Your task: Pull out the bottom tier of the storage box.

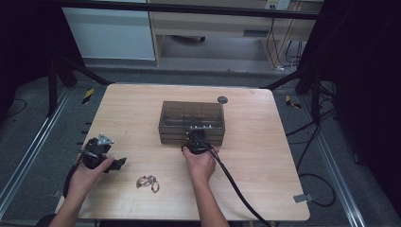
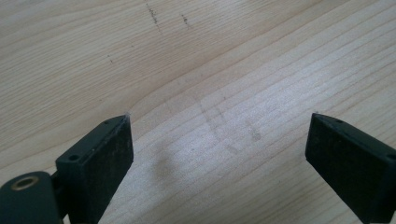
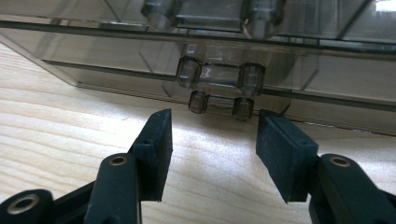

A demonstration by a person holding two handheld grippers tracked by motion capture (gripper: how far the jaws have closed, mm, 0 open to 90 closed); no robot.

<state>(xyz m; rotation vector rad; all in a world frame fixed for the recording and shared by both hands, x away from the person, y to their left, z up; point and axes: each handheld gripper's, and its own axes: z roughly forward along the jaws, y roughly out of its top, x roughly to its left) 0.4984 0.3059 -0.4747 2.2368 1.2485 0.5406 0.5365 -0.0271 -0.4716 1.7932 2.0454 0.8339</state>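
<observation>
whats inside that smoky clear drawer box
Through the tinted walls of the drawer box only inner dividers show, and clear drawer handles at the front by the right gripper. Any contents are too dim to make out.

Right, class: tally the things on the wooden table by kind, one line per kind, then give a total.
Smoky clear drawer box: 1
Small dark round disc: 1
Little cluster of metallic trinkets: 1 (pieces too small to count)
Hand-held grippers, left and right: 2
Total: 5
</observation>
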